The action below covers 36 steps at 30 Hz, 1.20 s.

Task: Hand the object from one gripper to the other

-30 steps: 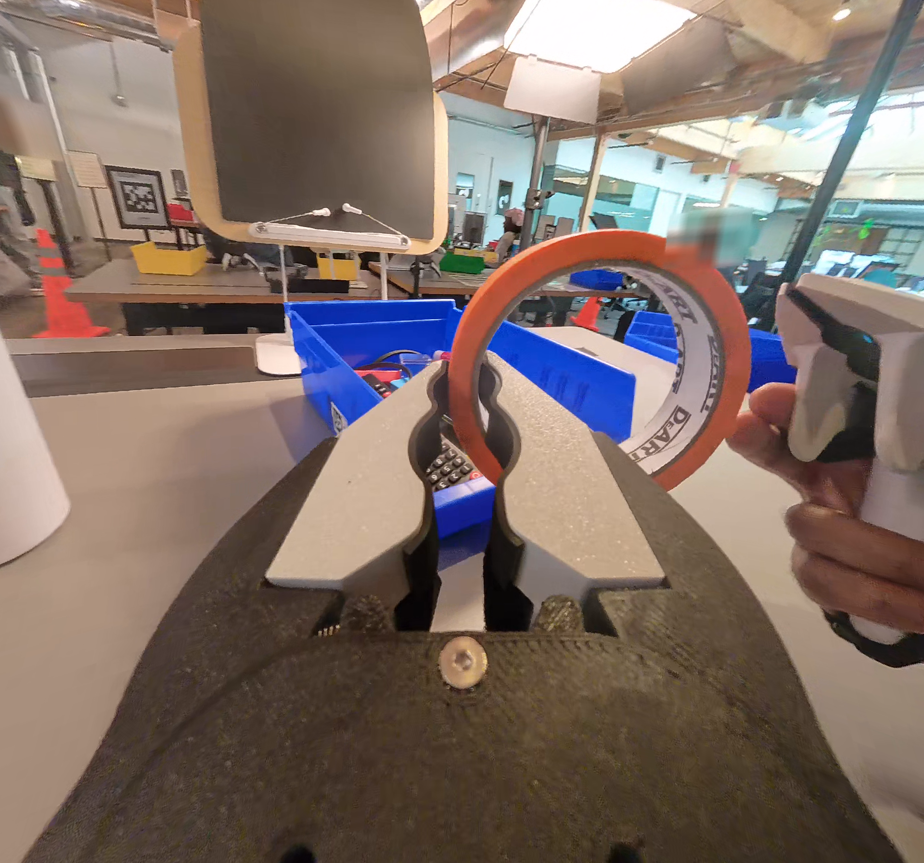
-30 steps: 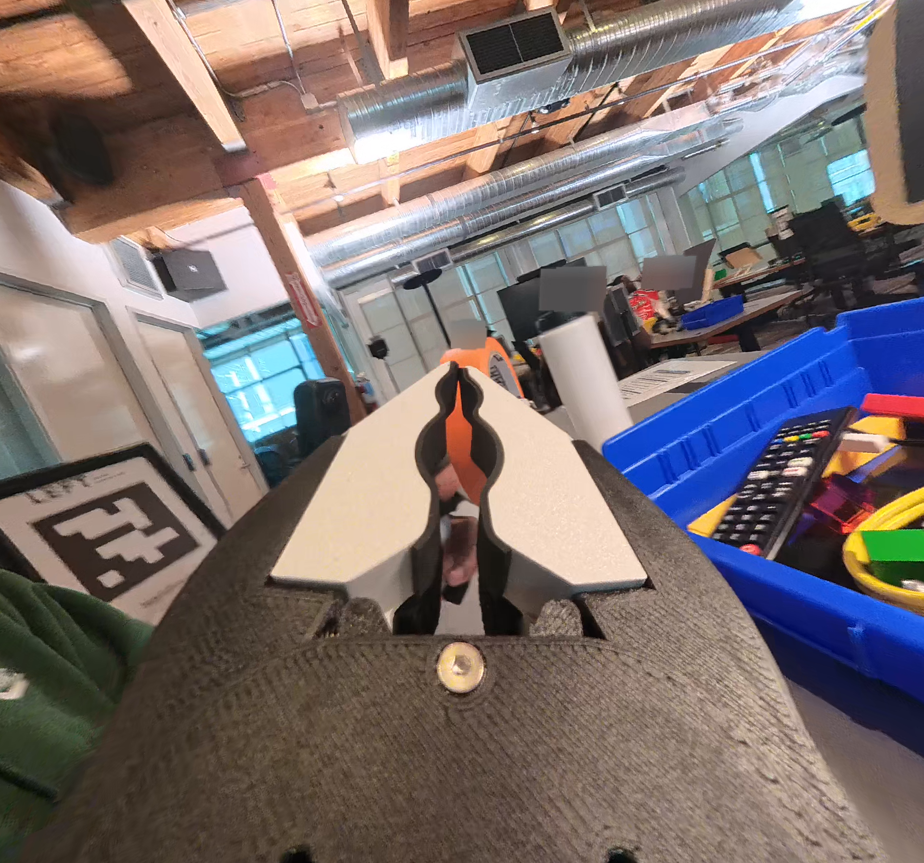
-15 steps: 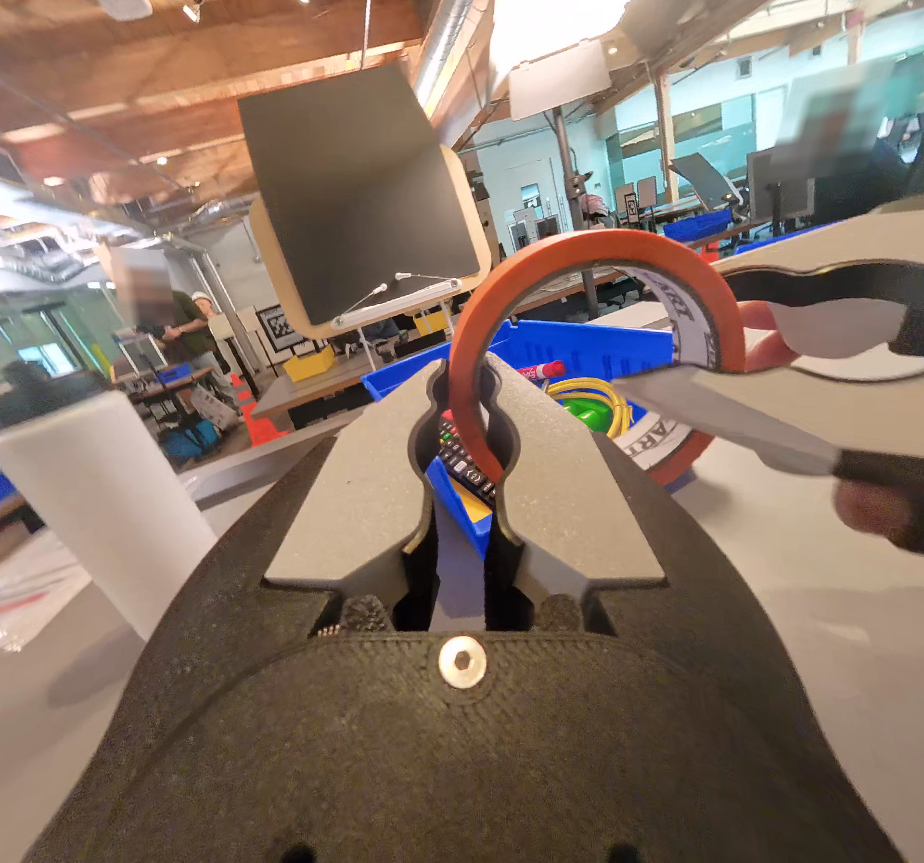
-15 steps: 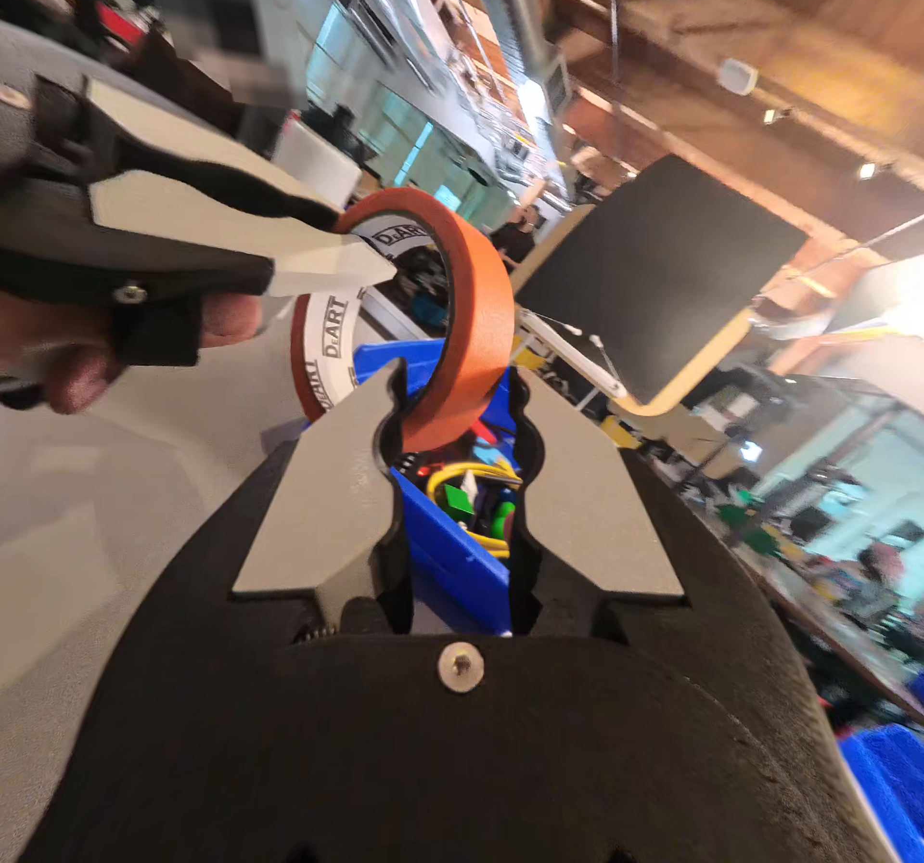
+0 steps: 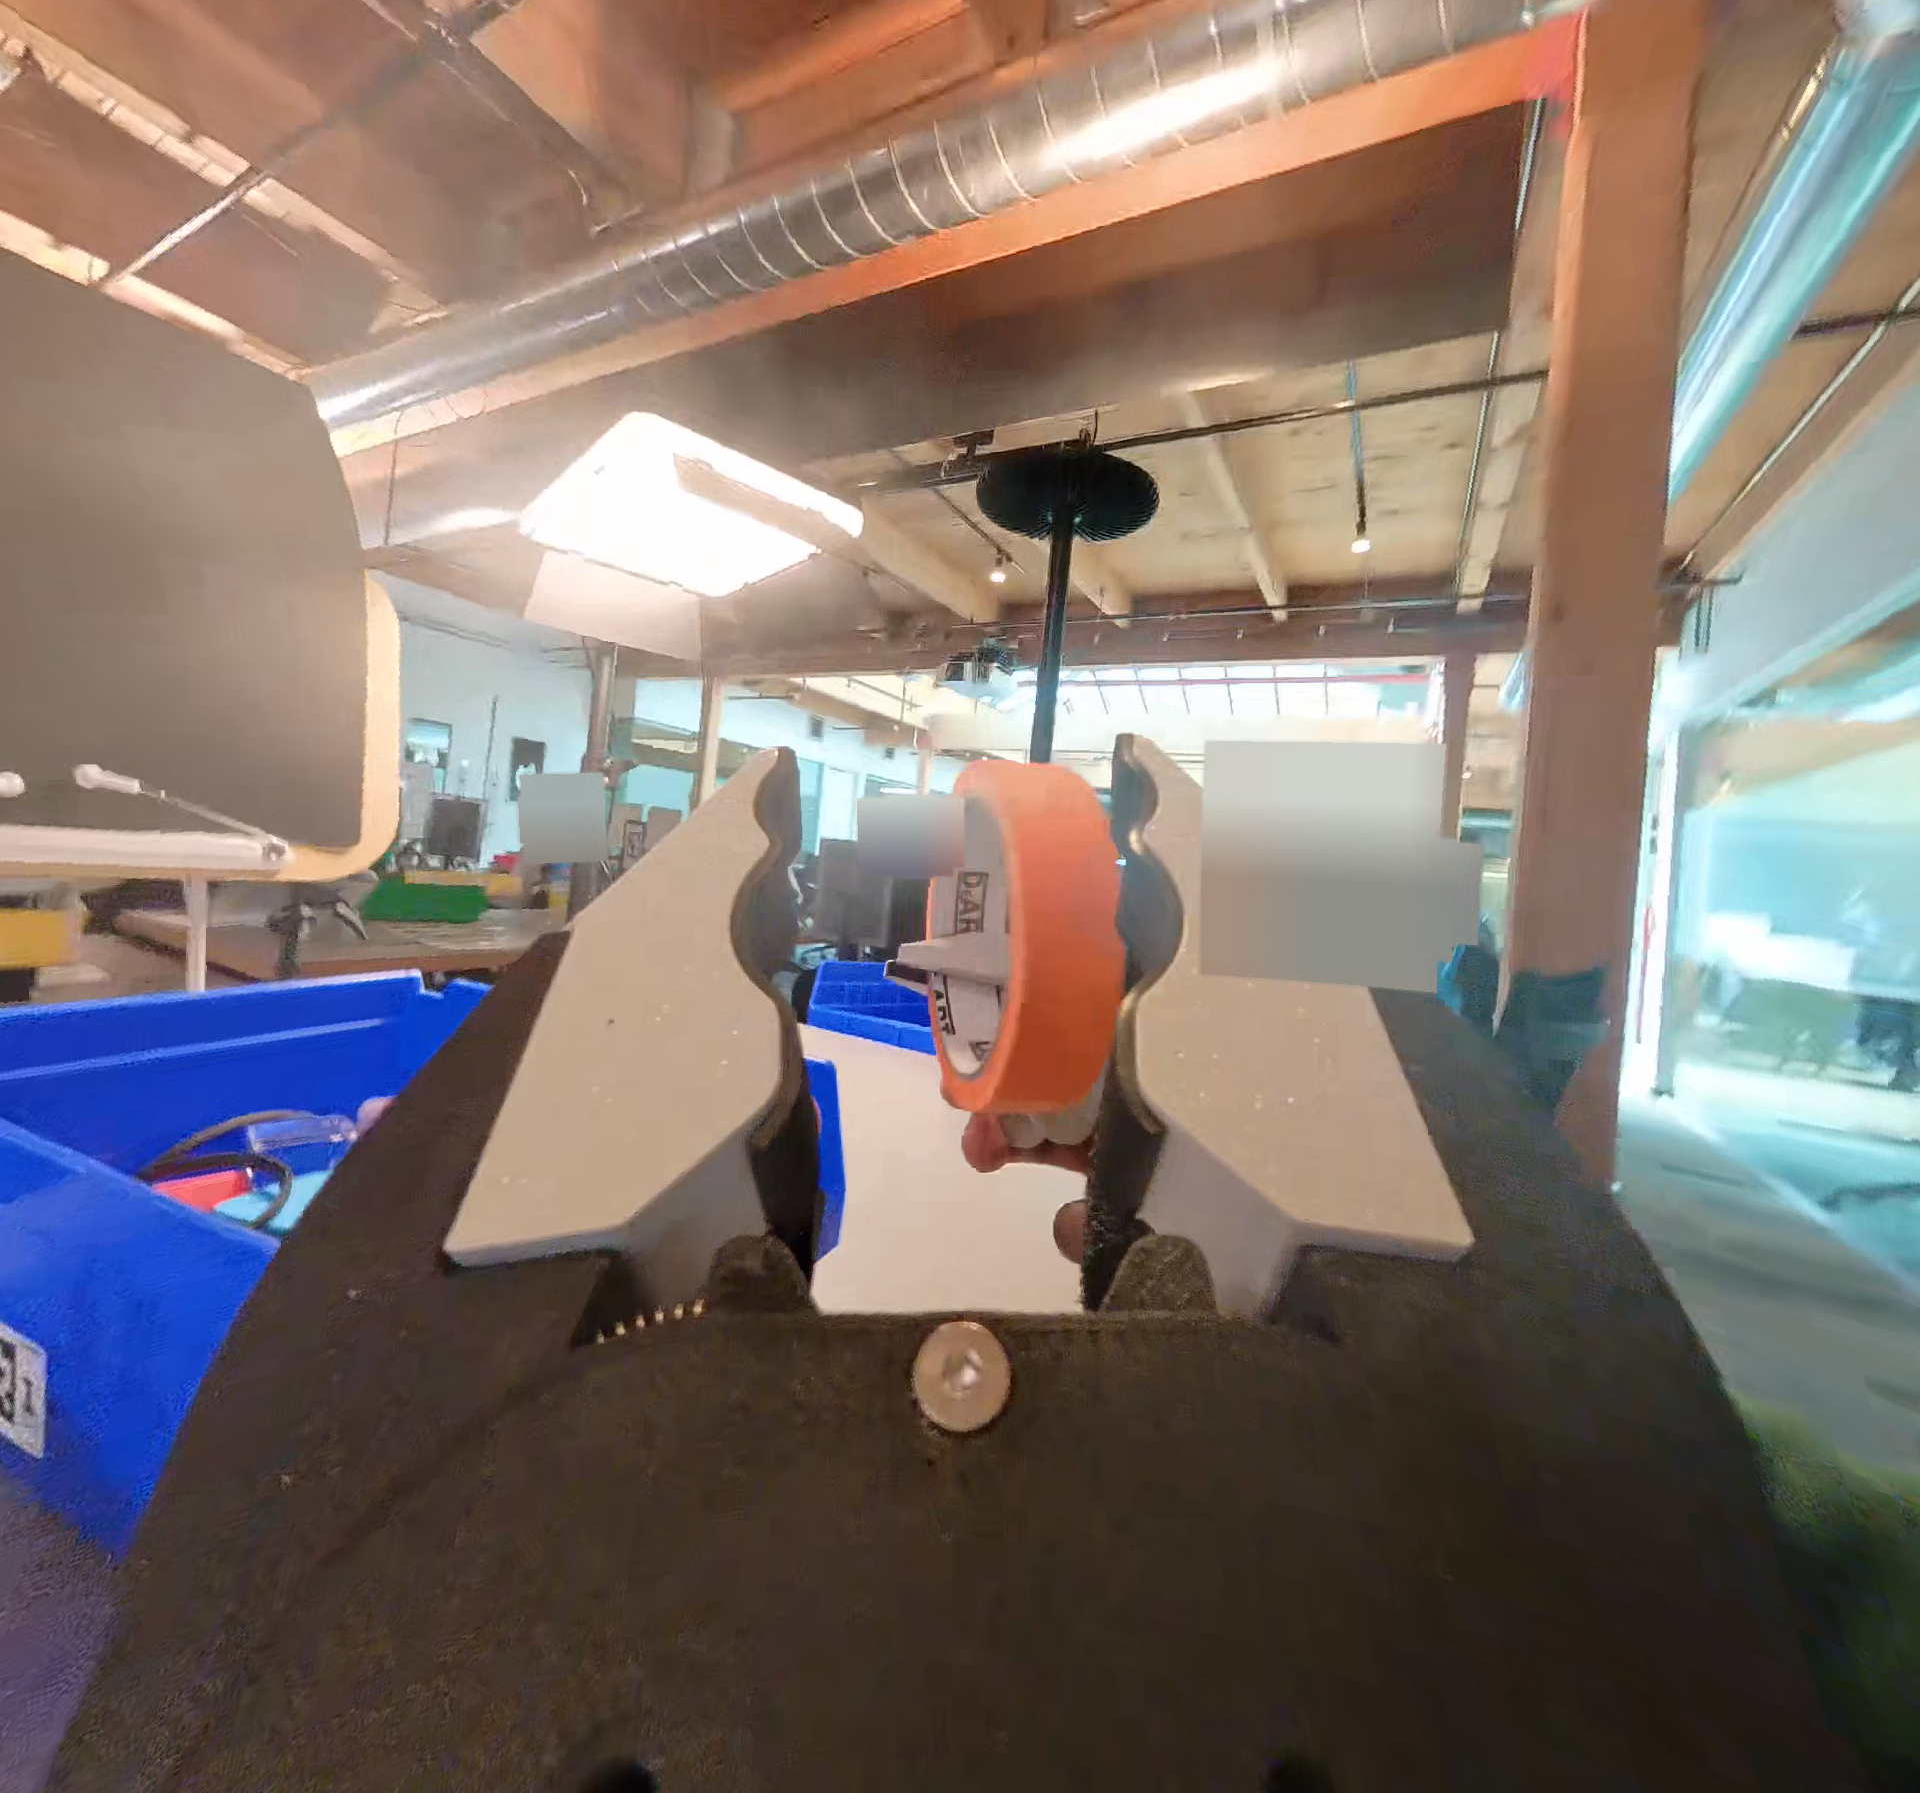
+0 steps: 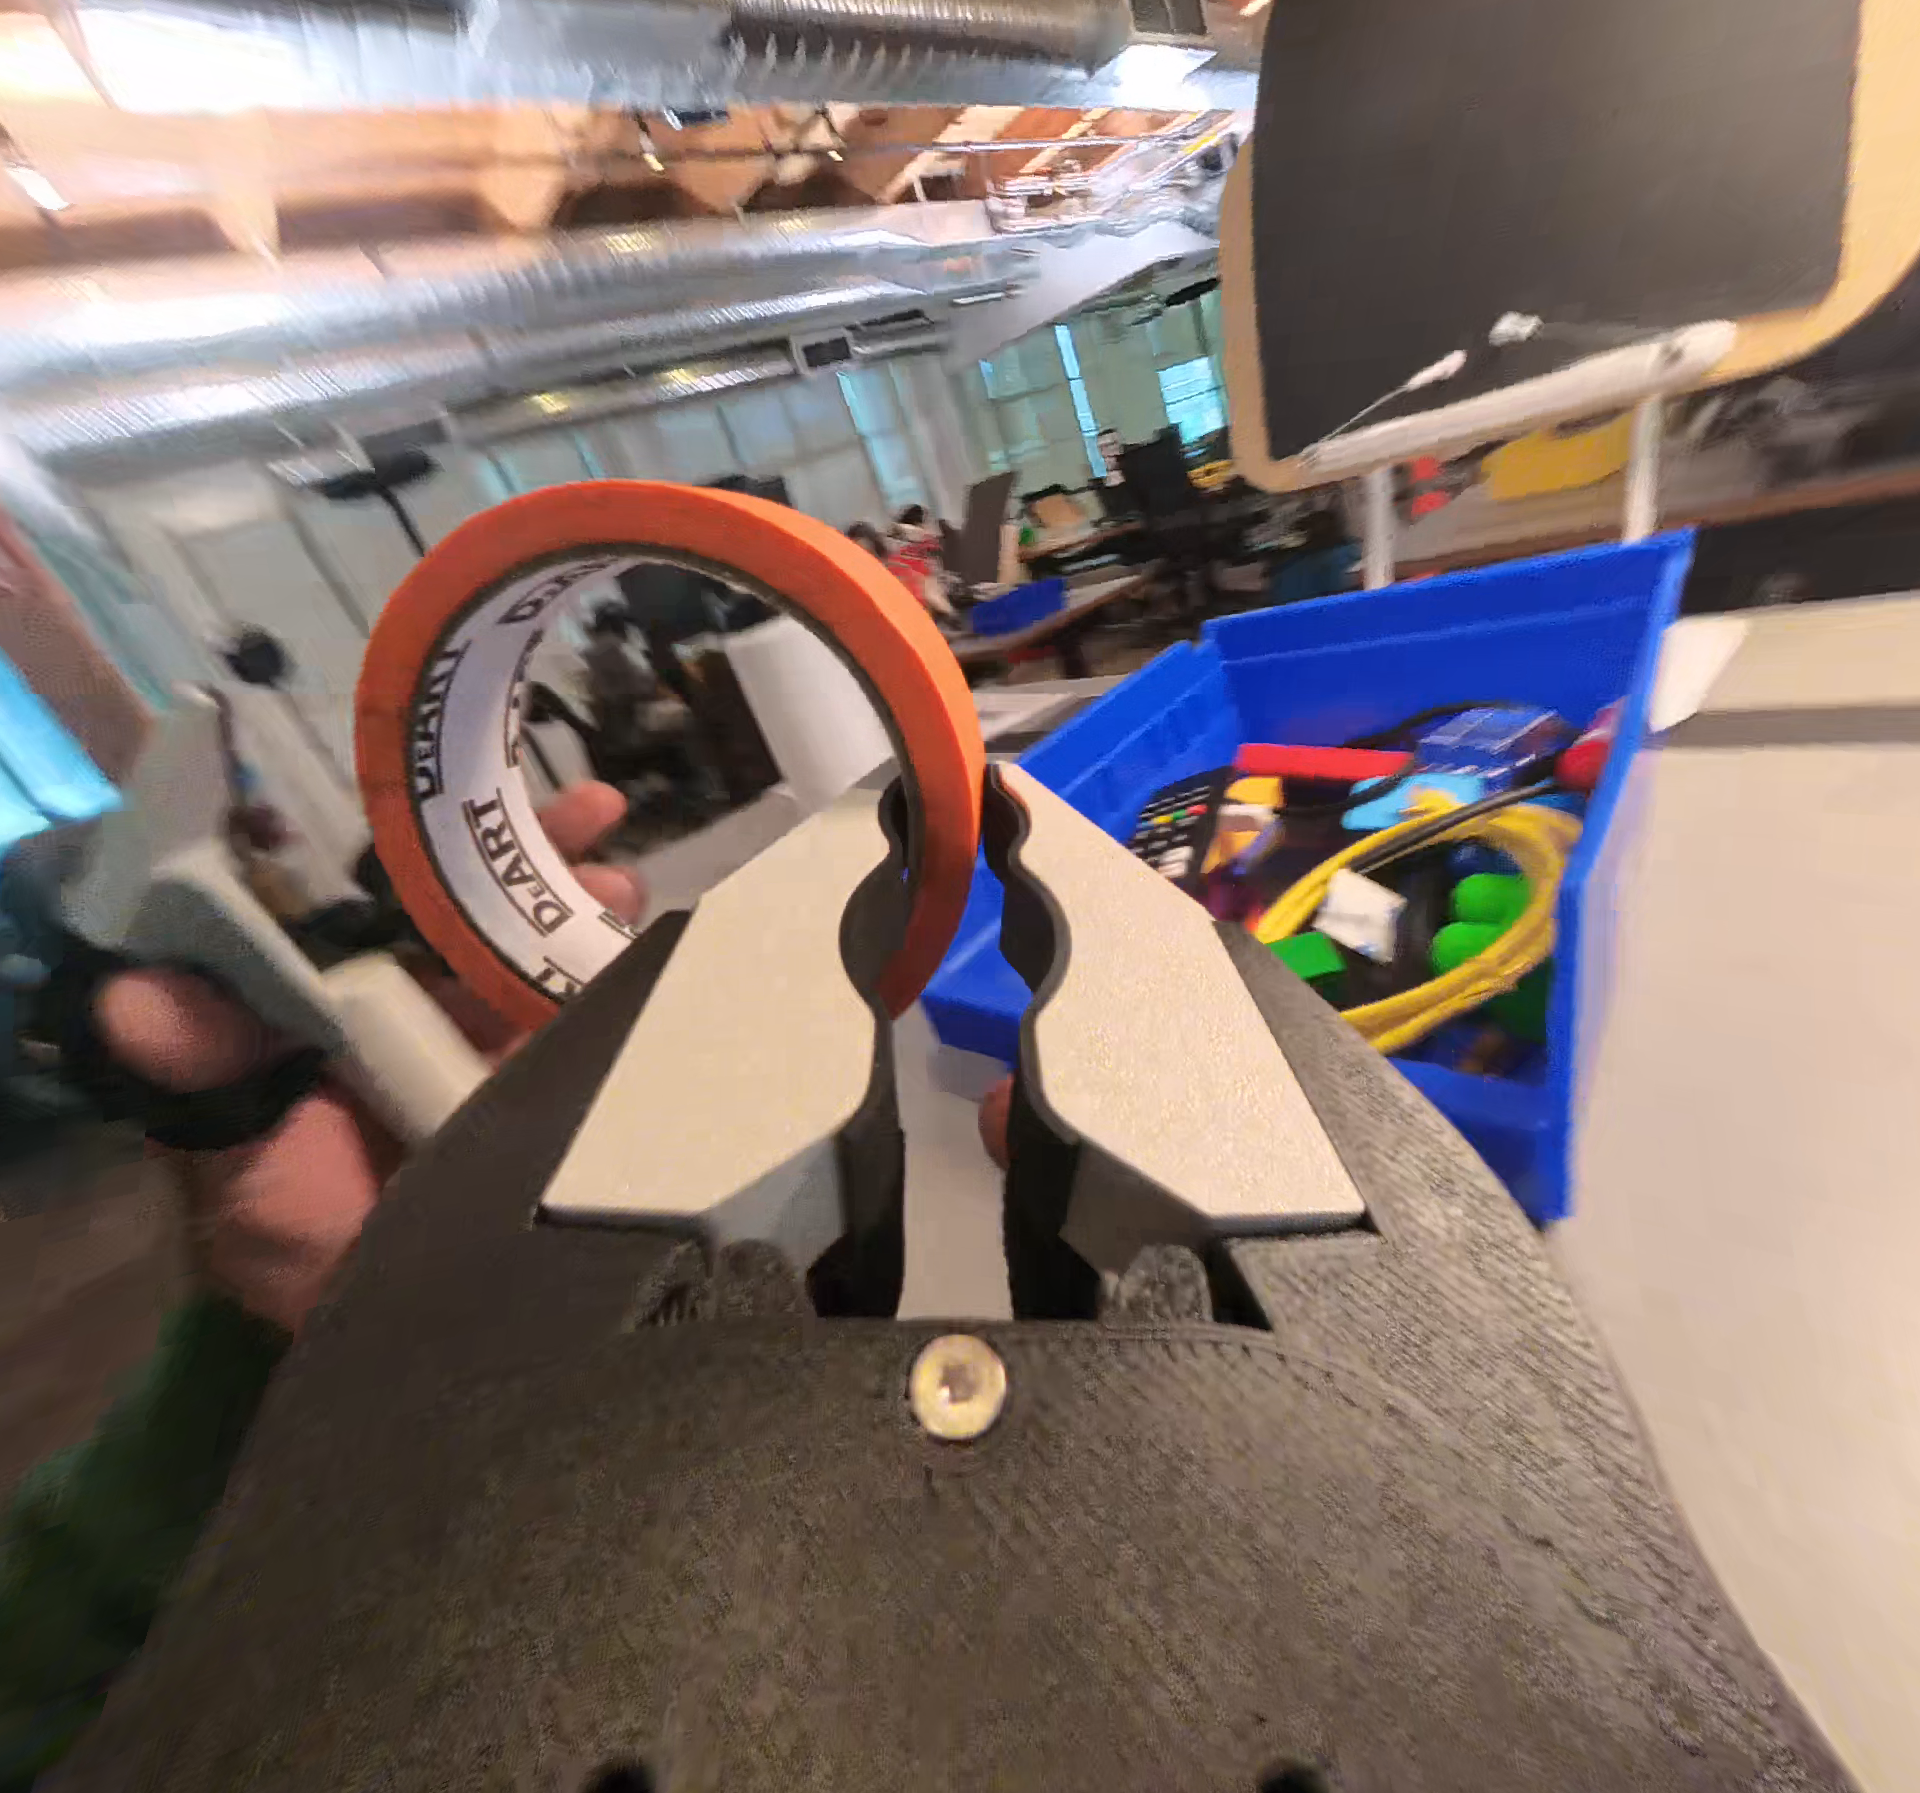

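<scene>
The orange tape roll (image 6: 665, 522) has a white inner core. My right gripper (image 6: 948, 787) is shut on its right rim and holds it upright in the air. In the left wrist view the tape roll (image 5: 1044, 933) stands edge-on in the wide gap of my open left gripper (image 5: 954, 761), close to its right finger; I cannot tell whether they touch. A grey fingertip (image 5: 940, 964) of the right gripper shows at the roll's core. The hand (image 6: 260, 1172) holding the left gripper is blurred at the left of the right wrist view.
A blue bin (image 6: 1455, 621) holding a yellow cable (image 6: 1455, 954), a remote and small toys sits on the grey table (image 6: 1766, 912) to the right. The bin (image 5: 156, 1047) is at the left in the left wrist view. A black board on a stand (image 6: 1507, 133) rises behind it. A white roll (image 6: 800, 694) stands farther back. Some 12 centimeters of space lies between my two pairs of fingers.
My left gripper has opened and let go of the tape roll. My right gripper has shut on the roll's rim and now holds it. Both views have swung.
</scene>
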Available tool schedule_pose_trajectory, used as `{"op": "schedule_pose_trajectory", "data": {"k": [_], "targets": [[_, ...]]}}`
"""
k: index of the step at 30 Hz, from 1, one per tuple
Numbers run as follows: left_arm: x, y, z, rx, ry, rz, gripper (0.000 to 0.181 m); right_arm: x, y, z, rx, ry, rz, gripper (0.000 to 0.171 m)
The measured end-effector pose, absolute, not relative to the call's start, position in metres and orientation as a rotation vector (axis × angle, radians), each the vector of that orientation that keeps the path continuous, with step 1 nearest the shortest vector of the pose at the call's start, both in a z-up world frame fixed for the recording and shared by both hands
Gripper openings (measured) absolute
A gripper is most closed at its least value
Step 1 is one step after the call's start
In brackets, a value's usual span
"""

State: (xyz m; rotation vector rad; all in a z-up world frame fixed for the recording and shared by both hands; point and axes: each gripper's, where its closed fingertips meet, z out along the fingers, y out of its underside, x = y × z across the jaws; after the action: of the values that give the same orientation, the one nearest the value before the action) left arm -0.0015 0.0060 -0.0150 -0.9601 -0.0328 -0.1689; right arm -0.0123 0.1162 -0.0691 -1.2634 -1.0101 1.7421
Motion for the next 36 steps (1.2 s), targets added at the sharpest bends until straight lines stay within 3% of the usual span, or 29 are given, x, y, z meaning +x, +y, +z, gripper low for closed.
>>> {"op": "schedule_pose_trajectory", "data": {"k": [5, 14, 16, 19, 25, 31, 36], "targets": [[0.009, 0.034, -0.039, -1.148, -0.008, -0.186, 0.071, -0.013, 0.119, -0.069, -1.36, -0.88, 2.085, 0.01], [0.043, 0.06, -0.064, -1.295, 0.202, 0.15, 0.065, -0.014, 0.11, -0.066, -1.289, -0.945, 1.892, 0.009], [0.042, 0.06, -0.062, -1.282, 0.197, 0.194, 0.059, -0.015, 0.106, -0.066, -1.259, -0.977, 1.823, 0.009], [0.038, 0.055, -0.056, -1.236, 0.176, 0.267, 0.033, -0.014, 0.1, -0.065, -1.215, -1.017, 1.75, 0.01], [0.032, 0.051, -0.054, -1.229, 0.176, 0.347, 0.03, -0.015, 0.095, -0.066, -1.194, -1.06, 1.717, 0.011], [0.002, 0.039, -0.049, -1.215, 0.116, 0.68, 0.029, -0.013, 0.094, -0.063, -1.137, -1.092, 1.661, 0.035], [-0.007, 0.038, -0.055, -1.207, 0.313, 1.219, 0.029, -0.007, 0.08, -0.057, -1.037, -1.17, 1.659, 0.053]]}}
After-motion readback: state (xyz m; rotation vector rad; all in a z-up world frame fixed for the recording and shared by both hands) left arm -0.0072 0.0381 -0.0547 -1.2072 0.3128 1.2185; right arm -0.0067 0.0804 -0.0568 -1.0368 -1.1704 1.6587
